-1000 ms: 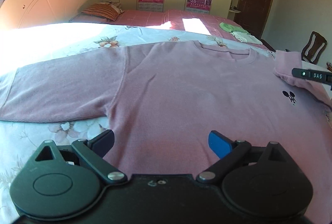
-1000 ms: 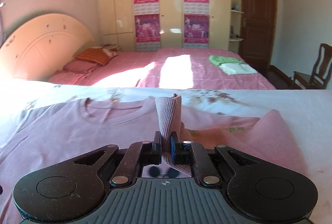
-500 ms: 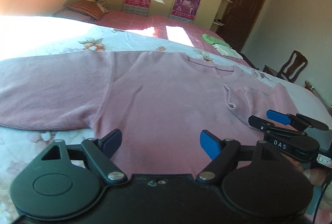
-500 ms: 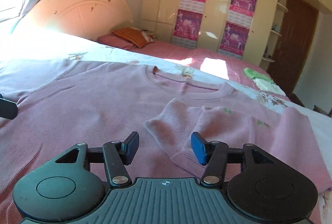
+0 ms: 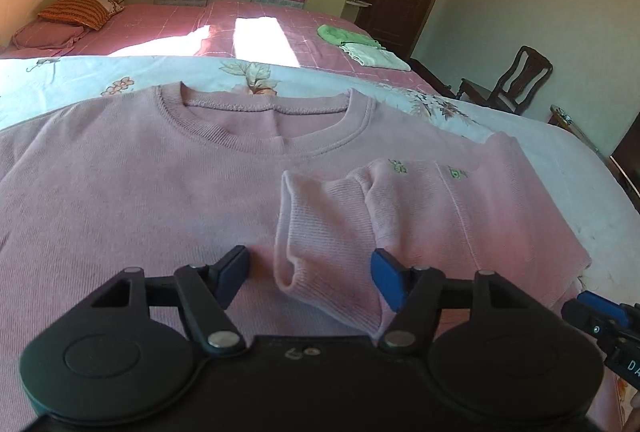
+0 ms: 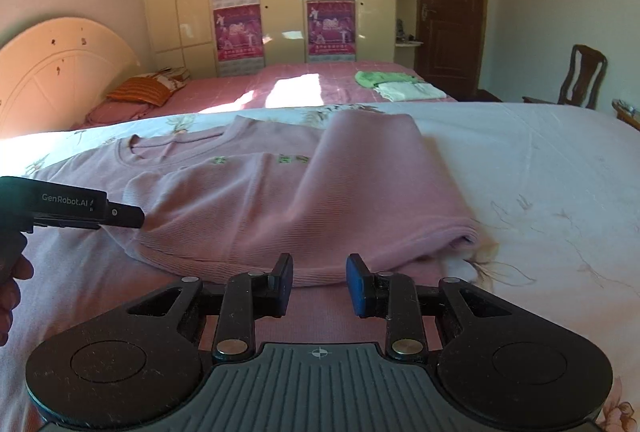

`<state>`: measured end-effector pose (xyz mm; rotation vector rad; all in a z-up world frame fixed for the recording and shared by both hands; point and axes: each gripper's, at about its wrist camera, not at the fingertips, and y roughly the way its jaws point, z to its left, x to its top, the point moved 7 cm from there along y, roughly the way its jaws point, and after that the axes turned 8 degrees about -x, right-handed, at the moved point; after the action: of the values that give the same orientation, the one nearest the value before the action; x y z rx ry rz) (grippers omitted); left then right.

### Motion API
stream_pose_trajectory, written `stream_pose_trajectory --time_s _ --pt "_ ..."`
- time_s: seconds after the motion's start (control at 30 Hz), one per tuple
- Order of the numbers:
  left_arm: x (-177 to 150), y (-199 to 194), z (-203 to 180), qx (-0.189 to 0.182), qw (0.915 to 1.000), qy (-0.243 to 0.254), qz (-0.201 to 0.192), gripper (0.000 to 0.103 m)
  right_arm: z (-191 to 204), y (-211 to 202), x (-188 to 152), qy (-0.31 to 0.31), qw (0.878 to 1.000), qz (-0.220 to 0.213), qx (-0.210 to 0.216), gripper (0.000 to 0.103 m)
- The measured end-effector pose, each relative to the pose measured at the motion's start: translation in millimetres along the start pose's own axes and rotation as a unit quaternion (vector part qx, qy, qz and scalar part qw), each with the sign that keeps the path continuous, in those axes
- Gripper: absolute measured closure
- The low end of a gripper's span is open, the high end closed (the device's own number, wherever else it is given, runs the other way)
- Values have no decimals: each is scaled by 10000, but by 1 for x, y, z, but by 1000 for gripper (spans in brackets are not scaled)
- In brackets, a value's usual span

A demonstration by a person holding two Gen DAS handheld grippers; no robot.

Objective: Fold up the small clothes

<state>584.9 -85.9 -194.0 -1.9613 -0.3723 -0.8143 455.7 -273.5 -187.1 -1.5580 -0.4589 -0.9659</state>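
The pink sweater point(image 5: 140, 200) lies flat on the bed point(image 6: 540, 160), collar at 12 o'clock, one sleeve point(image 5: 328, 228) folded across its chest. It looks soft, light and limp, so it will likely sag and crease wherever it is lifted; the ribbed cuff or hem seem the firmest holds. The left gripper point(image 5: 308, 274) hovers with fingers open around the cuff. The right gripper point(image 6: 319, 282) is open and empty at the folded edge.
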Motion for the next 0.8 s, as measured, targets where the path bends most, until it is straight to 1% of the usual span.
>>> stream_pose_trajectory --time_s 0.03,0.07,0.1,0.13,0.17,0.2,0.27,0.3,0.33,0.4,0.47,0.53,0.57,0.6,0.63,0.67,0.7,0.73,0.8 --pt "2 1 -2 -4 10000 40 -5 71 -9 -1 -1 124 9999 32 -31 73" --pt "4 0 -3 33 10000 42 -43 95 -16 1 -1 234 9997 63 -45 73" --pt "7 -4 -3 -6 9998 -10 -188 95 -25 0 0 398 9991 100 -46 73" --pt "12 -14 -5 -54 9989 -39 -457 95 -33 -2 1 533 9985 137 -40 73" --pt "17 -28 -5 -45 9967 10 -813 96 -38 -1 2 636 9978 162 -32 73" --pt "20 -39 -6 -16 9946 58 -1032 96 -45 -3 4 768 9969 174 5 73" --pt "22 -63 -2 144 9890 140 -1468 96 -53 -6 8 938 9953 188 124 73" --pt "20 -71 5 271 9870 156 -1576 96 -56 -7 10 986 9947 211 210 73" --pt "17 -73 13 372 9869 139 -1561 96 -57 -7 11 1026 9940 230 300 73" --pt "8 -68 32 509 9898 -45 -1331 96 -59 -9 13 1150 9914 288 559 73" --pt "0 -61 45 478 9914 -324 -1175 96 -60 -9 15 1282 9881 367 769 73" --pt "0 -59 47 496 9910 -349 -1196 95 -62 -3 18 1475 9832 475 961 71" --pt "0 -59 46 471 9908 -366 -1219 95 -64 -3 19 1539 9820 476 988 64" --pt "0 -59 45 456 9907 -375 -1228 95 -67 -2 21 1627 9804 460 1008 56" --pt "0 -57 45 415 9910 -394 -1209 93 -71 -1 23 1737 9778 472 1068 54" --pt "0 -56 44 374 9913 -424 -1186 87 -74 1 25 1854 9748 502 1137 54" --pt "-1 -55 45 350 9914 -469 -1172 83 -77 2 26 1958 9722 518 1176 54" --pt "-1 -54 45 329 9915 -490 -1158 83 -82 6 30 2100 9686 532 1220 54" --pt "-4 -46 47 252 9928 -629 -991 81 -88 8 31 2369 9609 534 1333 54"
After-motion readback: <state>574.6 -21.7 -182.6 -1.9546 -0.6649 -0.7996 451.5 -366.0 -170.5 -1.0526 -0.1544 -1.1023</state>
